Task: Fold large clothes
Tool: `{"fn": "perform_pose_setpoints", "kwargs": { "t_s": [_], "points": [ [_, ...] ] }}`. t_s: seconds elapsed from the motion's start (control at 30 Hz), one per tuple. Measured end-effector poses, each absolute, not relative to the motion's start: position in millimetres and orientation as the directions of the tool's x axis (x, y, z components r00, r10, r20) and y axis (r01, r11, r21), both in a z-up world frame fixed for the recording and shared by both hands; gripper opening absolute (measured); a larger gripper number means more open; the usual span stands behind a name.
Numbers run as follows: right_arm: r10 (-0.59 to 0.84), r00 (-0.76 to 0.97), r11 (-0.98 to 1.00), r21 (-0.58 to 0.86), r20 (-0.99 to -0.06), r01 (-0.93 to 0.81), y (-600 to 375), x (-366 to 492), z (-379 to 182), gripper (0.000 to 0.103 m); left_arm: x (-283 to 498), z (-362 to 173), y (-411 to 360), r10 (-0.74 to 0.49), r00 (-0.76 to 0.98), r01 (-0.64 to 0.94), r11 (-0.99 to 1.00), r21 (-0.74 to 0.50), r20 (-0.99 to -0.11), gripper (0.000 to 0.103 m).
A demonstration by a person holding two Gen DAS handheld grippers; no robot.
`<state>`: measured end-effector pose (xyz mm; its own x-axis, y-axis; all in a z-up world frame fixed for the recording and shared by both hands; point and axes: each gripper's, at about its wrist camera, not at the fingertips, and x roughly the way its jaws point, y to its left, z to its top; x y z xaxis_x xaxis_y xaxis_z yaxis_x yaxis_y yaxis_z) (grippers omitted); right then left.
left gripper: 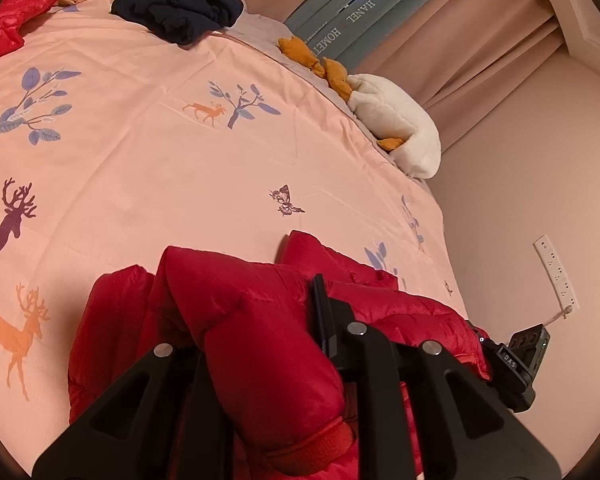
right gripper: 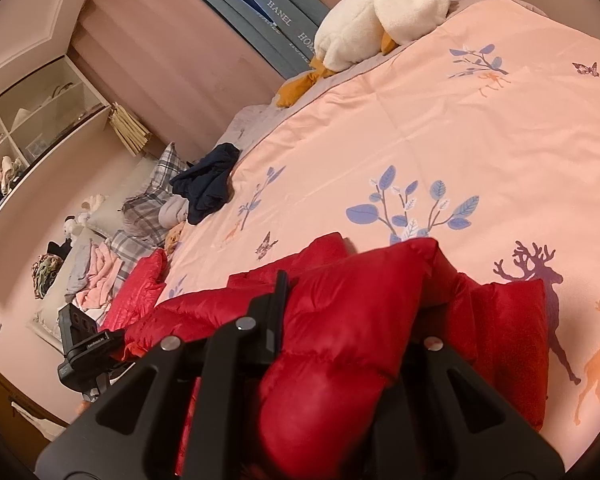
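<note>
Nearest both cameras is the red down jacket [left gripper: 260,320], bunched up between the fingers of each tool. I hold it in two places: the left gripper [left gripper: 260,344] is closed down on a thick quilted fold, and the right gripper [right gripper: 340,344] is likewise clamped on a fold, with the jaws nearly together in both cases and fabric filling the gap. The jacket lies at the near edge of the pink duvet [left gripper: 160,152], its long axis running left to right between my two hands, so each hand sits at one end of the same edge and neither is nearer than the other. The open stretch of duvet lies far of the fingers, directly ahead. I judge the coming move to be carrying the held edge forward and laying it flat there. Farther off, well apart from the jacket, lie the white plush duck [right gripper: 376,16] and a dark navy garment [left gripper: 180,0].
</note>
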<state>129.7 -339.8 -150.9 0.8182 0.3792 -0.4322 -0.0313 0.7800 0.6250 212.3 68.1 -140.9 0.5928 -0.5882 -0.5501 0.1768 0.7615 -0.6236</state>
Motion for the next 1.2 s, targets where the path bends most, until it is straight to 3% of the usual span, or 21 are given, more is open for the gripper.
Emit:
{"fn": "perform_pose_setpoints", "kwargs": {
  "t_s": [1.2],
  "points": [
    [0.343,0.790,0.799,0.599,-0.509,0.040,-338.4,169.6,-166.1,0.013,250.4,-157.2,42.5,-0.454,0.579,0.139,0.873,-0.468,-0.677,0.019]
  ]
}}
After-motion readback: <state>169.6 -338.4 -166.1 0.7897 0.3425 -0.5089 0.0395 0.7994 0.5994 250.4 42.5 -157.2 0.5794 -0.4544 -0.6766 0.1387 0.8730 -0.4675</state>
